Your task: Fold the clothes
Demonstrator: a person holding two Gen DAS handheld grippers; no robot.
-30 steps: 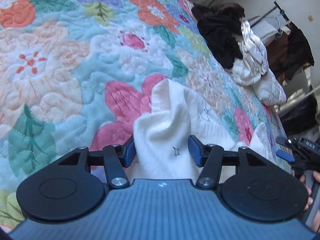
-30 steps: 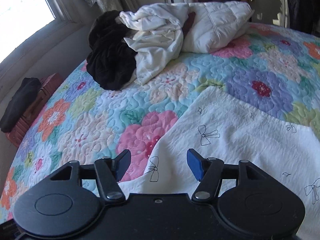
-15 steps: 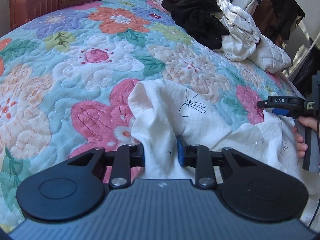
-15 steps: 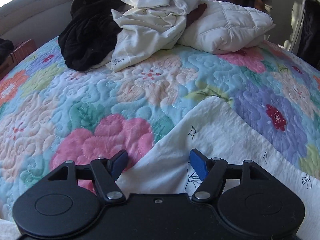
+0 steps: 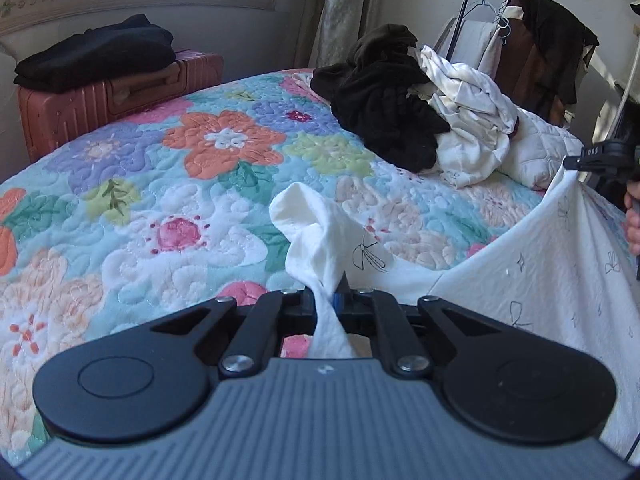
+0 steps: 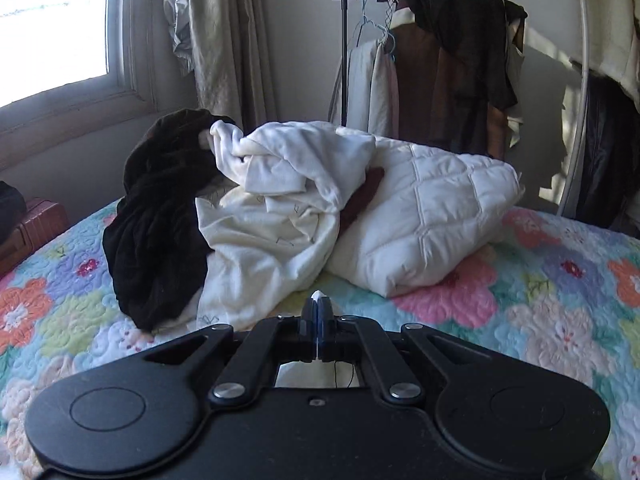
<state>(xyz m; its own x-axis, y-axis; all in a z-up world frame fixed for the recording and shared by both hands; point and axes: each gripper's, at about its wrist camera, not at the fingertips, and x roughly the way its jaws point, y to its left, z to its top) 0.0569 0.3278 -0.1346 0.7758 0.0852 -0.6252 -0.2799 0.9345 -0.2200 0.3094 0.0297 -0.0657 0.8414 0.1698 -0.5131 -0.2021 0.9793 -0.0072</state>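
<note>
Left wrist view: my left claw (image 5: 325, 300) is pinched tight on a bunched corner of the white garment (image 5: 532, 280), which rises in a soft peak just above the fingers at centre frame. From there the cloth, printed with small black bows, sags toward the right and climbs again to the right claw (image 5: 576, 162) at the right edge, where a hand (image 5: 633, 224) grips the handle. So I have the garment hanging between both claws, lifted over the floral quilt (image 5: 160, 208) on the bed.

In the right wrist view, my right claw (image 6: 319, 316) is closed with only a sliver of white fabric (image 6: 318, 294) showing at the fingertips in the lower centre of the frame; a bit more white shows through the gap under the linkage.

Beyond it, in the middle of that frame, a heap of dark clothes (image 6: 160, 220) and cream clothes (image 6: 276, 216) leans against a quilted white pillow (image 6: 432, 216). A clothes rack (image 6: 432, 68) stands at upper right, and a pink suitcase (image 5: 116, 100) with a black bundle on top sits at the upper left of the left wrist view.
</note>
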